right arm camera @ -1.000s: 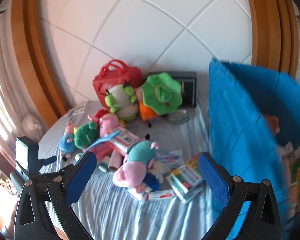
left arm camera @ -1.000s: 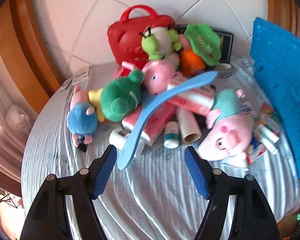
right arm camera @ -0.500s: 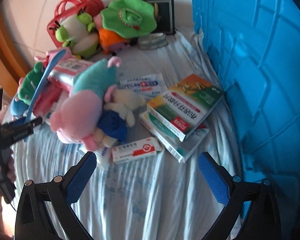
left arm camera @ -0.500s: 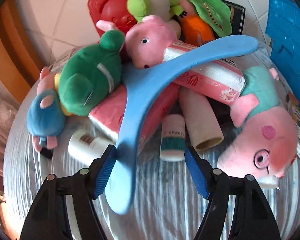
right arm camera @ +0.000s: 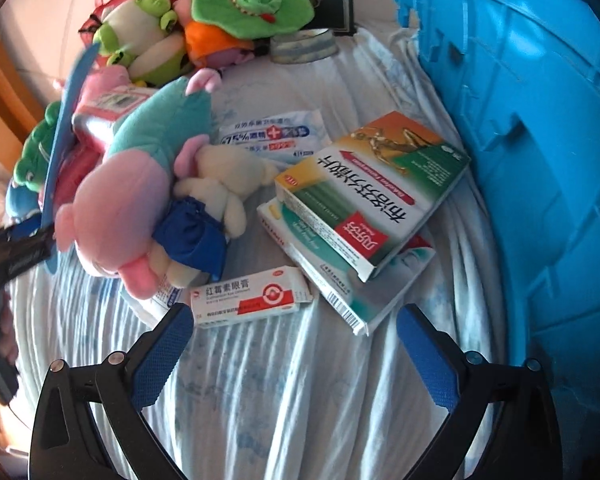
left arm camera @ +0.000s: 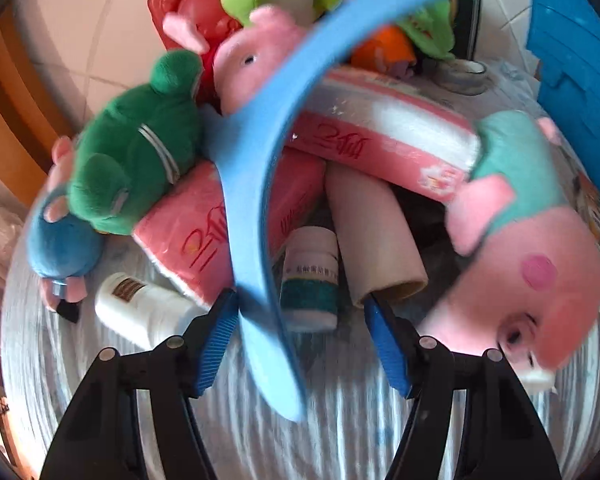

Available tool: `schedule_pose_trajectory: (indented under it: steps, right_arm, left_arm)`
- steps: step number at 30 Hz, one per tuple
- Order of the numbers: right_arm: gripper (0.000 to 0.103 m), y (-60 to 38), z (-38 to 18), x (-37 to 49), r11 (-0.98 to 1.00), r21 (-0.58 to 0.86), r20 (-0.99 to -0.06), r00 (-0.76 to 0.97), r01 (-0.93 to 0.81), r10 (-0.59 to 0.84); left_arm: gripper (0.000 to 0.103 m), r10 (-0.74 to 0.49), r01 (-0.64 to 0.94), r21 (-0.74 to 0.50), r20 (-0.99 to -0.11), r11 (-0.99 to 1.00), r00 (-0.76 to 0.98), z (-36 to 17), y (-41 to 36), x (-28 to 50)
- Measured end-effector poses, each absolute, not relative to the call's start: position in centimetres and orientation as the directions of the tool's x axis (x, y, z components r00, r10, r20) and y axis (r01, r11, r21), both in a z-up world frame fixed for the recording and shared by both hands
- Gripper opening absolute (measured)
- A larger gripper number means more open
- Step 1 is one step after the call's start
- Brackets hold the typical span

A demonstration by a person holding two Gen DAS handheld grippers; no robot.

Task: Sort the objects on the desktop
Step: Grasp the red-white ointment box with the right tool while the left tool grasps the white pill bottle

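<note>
A long curved blue flat piece [left arm camera: 260,208] lies across two pink tissue packs [left arm camera: 380,128] in the pile. Its near end sits between the jaws of my left gripper [left arm camera: 300,336], close to the left pad. The jaws are closing, and the right pad stands apart from it. A white bottle with a green label [left arm camera: 310,280] and a cardboard tube [left arm camera: 372,232] lie just beyond the pads. My right gripper [right arm camera: 296,356] is open wide over the cloth, just short of a small red-and-white medicine box [right arm camera: 248,296]. Larger medicine boxes [right arm camera: 372,192] are stacked beyond it.
A pink pig plush in a teal dress [left arm camera: 532,248] lies to the right of the pile, with green [left arm camera: 136,152] and blue [left arm camera: 60,240] plush toys to the left. A red bag [left arm camera: 180,8] stands behind. A tall blue bin [right arm camera: 540,140] walls off the right side.
Both grippers have come down close to the table. The blue curved piece now sits between the left jaws, which have narrowed slightly, and its far end points higher in the frame.
</note>
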State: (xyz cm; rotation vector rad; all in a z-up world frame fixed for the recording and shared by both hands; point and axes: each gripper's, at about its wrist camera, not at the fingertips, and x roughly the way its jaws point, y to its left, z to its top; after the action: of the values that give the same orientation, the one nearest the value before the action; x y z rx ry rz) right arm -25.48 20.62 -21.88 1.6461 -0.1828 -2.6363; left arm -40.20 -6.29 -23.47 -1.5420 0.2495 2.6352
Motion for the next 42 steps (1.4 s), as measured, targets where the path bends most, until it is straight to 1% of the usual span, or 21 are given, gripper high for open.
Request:
schedule_pose_trajectory:
  steps: [1,2,3,4,6,7,8,11,12,16,19,21,22,24,28,30,31,32,34,38,42]
  right_arm:
    - [0.102,20.5,-21.9,-25.5,-0.992,0.119,-0.892,-0.442,-0.031,-0.093]
    - [0.1,20.4,-21.9,-25.6,-0.992,0.126,-0.891,-0.441,-0.024,-0.103]
    - [0.09,20.3,-22.0,-25.7,-0.992,0.128,-0.892,-0.439,-0.02,-0.106]
    - [0.076,20.2,-22.0,-25.8,-0.992,0.127,-0.894,-0.436,-0.015,-0.108]
    - [0.061,20.0,-22.2,-26.0,-0.993,0.119,-0.897,-0.43,-0.004,-0.106]
    - [0.061,19.9,-22.3,-26.1,-0.993,0.117,-0.898,-0.426,0.005,-0.108]
    - [0.061,19.7,-22.4,-26.1,-0.993,0.115,-0.899,-0.423,0.022,-0.113]
    - [0.061,18.9,-22.4,-26.2,-0.99,0.125,-0.899,-0.414,0.069,-0.142]
    - [0.064,18.4,-22.5,-26.3,-0.989,0.119,-0.902,-0.407,0.09,-0.145]
    - [0.08,17.2,-23.7,-26.7,-0.987,0.093,-0.913,-0.385,0.132,-0.138]
    - [0.082,16.6,-24.9,-27.2,-0.989,0.065,-0.922,-0.372,0.135,-0.111]
    - [0.08,16.7,-25.1,-27.5,-0.987,0.095,-0.918,-0.373,0.127,-0.137]
    - [0.075,16.6,-25.1,-27.5,-0.986,0.102,-0.918,-0.369,0.129,-0.143]
    - [0.075,16.3,-24.9,-27.2,-0.985,0.093,-0.921,-0.363,0.143,-0.14]
    - [0.076,16.6,-25.0,-26.5,-0.981,0.114,-0.921,-0.355,0.155,-0.163]
    - [0.075,17.0,-25.1,-26.5,-0.98,0.134,-0.917,-0.357,0.149,-0.179]
    - [0.074,17.1,-25.1,-26.5,-0.979,0.142,-0.916,-0.354,0.146,-0.186]
    - [0.074,17.1,-24.8,-26.4,-0.984,0.117,-0.92,-0.357,0.138,-0.159]
    - [0.074,17.1,-23.9,-25.7,-0.984,0.095,-0.914,-0.379,0.147,-0.145]
    - [0.074,17.1,-21.0,-23.5,-0.982,0.094,-0.886,-0.437,0.163,-0.157]
    - [0.074,16.7,-17.5,-21.8,-0.98,0.089,-0.844,-0.509,0.178,-0.169]
  left_arm:
    - [0.059,0.005,-0.145,0.071,-0.885,-0.987,-0.466,-24.0,-6.4,-41.1]
    - [0.057,0.017,-0.14,0.05,-0.897,-0.989,-0.441,-24.6,-6.4,-41.8]
    - [0.057,0.027,-0.137,0.036,-0.904,-0.99,-0.427,-25.1,-6.3,-42.4]
    - [0.056,0.041,-0.14,0.021,-0.905,-0.99,-0.424,-25.3,-6.2,-42.7]
    - [0.053,0.057,-0.143,0.004,-0.904,-0.99,-0.423,-25.4,-6.3,-42.9]
    - [0.05,0.058,-0.144,0.004,-0.903,-0.99,-0.425,-25.3,-6.2,-42.8]
    - [0.045,0.06,-0.147,0.004,-0.901,-0.989,-0.43,-25.2,-6.2,-42.4]
    - [0.041,0.036,-0.141,0.029,-0.898,-0.99,-0.438,-24.8,-7.1,-41.5]
    - [0.041,0.032,-0.14,0.033,-0.898,-0.99,-0.439,-24.6,-7.4,-40.8]
    - [0.041,0.025,-0.142,0.041,-0.902,-0.989,-0.432,-24.3,-8.7,-38.2]
    - [0.041,0.037,-0.152,0.027,-0.913,-0.988,-0.406,-24.5,-9.2,-35.9]
    - [0.041,0.066,-0.155,-0.005,-0.919,-0.988,-0.389,-24.7,-9.5,-34.7]
    - [0.041,0.073,-0.159,-0.013,-0.925,-0.987,-0.374,-25.0,-9.4,-34.5]
    - [0.042,0.066,-0.155,-0.012,-0.934,-0.988,-0.352,-25.7,-9.3,-34.7]
    - [0.042,0.08,-0.122,-0.036,-0.922,-0.992,-0.379,-25.5,-9.4,-35.9]
    - [0.034,0.069,-0.104,-0.031,-0.918,-0.994,-0.39,-25.3,-9.7,-35.8]
    - [0.034,0.071,-0.1,-0.034,-0.92,-0.994,-0.386,-25.2,-9.9,-35.6]
    - [0.034,0.08,-0.097,-0.045,-0.919,-0.994,-0.387,-24.9,-10.2,-35.1]
    - [0.034,0.061,-0.094,-0.025,-0.915,-0.995,-0.399,-23.9,-10.5,-33.7]
    - [0.034,0.032,-0.094,0.012,-0.894,-0.996,-0.447,-21.4,-10.6,-30.8]
    - [0.034,0.04,-0.086,0.005,-0.852,-0.996,-0.522,-17.4,-9.4,-28.6]
